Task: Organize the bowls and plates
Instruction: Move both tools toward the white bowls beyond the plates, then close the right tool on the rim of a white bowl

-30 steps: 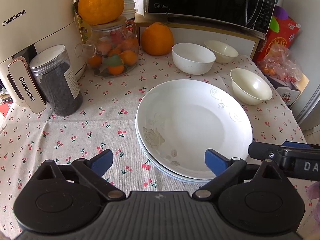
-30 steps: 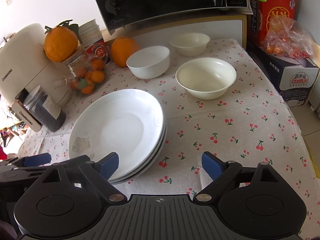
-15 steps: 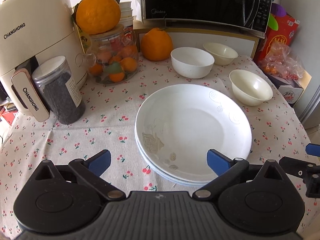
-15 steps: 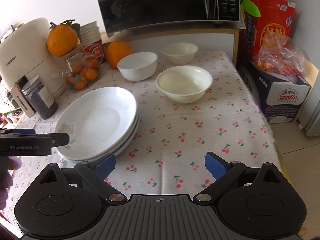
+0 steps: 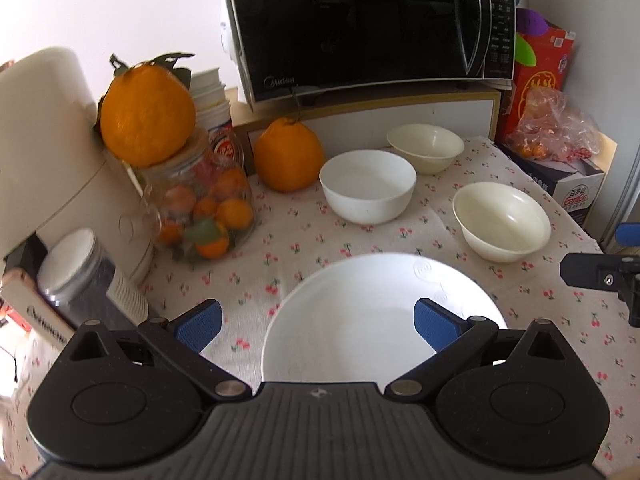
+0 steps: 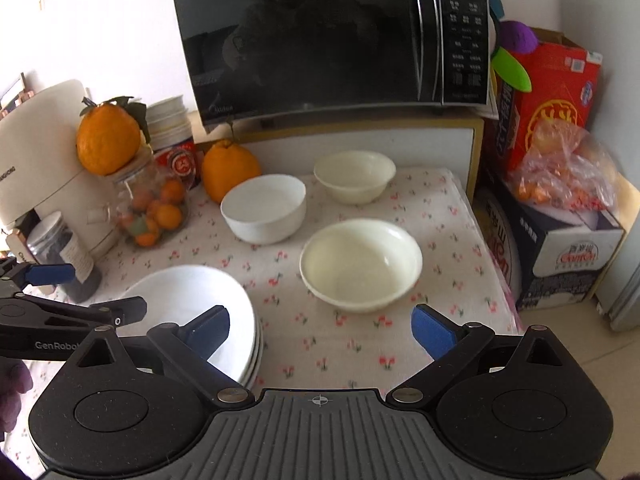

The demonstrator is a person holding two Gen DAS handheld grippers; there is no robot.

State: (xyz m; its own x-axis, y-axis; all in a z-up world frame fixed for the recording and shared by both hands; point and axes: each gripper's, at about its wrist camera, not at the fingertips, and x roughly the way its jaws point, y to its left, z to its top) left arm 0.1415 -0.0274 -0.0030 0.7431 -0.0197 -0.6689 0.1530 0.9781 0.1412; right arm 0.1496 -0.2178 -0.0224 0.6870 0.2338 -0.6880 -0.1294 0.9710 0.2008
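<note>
Both my grippers, left [image 5: 316, 322] and right [image 6: 320, 328], have lifted wide open and empty off the stacked plates [image 6: 200, 308], leaving three bowls, nearest [image 6: 360, 264] at twelve o'clock.

Ahead of my right gripper [image 6: 320, 330] the tablecloth [image 6: 344, 336] lies bare up to the near cream bowl [image 6: 361, 266]. The plate stack [image 6: 188, 304] blocks my left, boxes [image 6: 560, 248] wall the right.
</note>
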